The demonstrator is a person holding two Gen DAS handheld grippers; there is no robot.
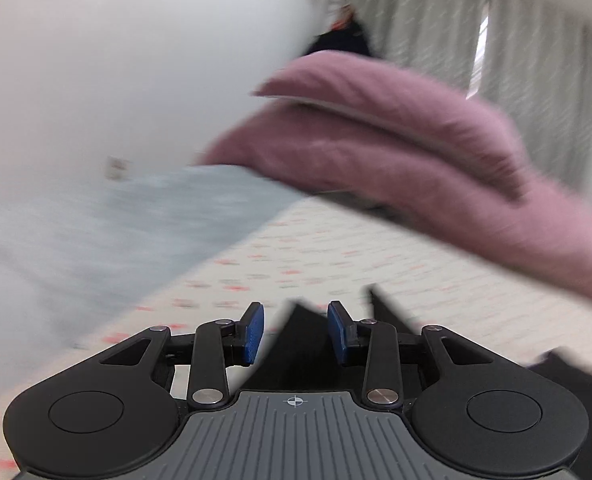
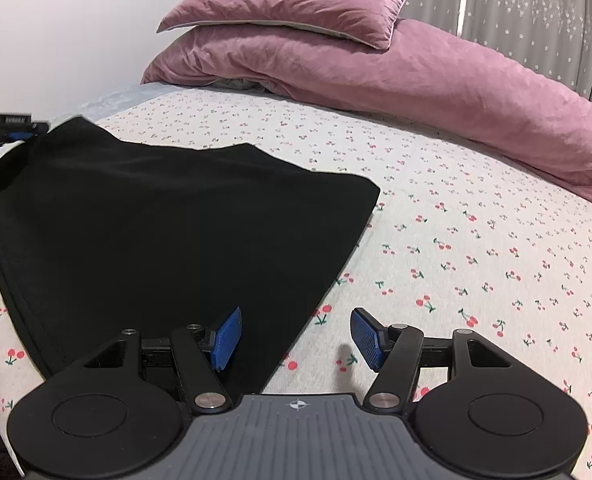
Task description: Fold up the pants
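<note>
Black pants (image 2: 156,220) lie folded flat on the cherry-print bed sheet (image 2: 456,240). My right gripper (image 2: 298,340) hovers open over their near right corner. Its left pad (image 2: 228,340) is above the cloth and its right pad (image 2: 370,338) above bare sheet, with nothing gripped. My left gripper (image 2: 8,130) shows at the far left, by the pants' far left corner. The left wrist view is blurred. There my left gripper (image 1: 296,334) stands with its blue pads apart, and a point of the black pants (image 1: 296,356) lies in the gap, not pinched.
A pink pillow (image 2: 288,4) rests on a bunched pink duvet (image 2: 416,80) along the far side of the bed, also seen blurred as pink bedding (image 1: 396,152). Behind hang grey star-print curtains (image 2: 536,20). A white wall (image 2: 76,20) is at left. The bed edge curves at bottom left.
</note>
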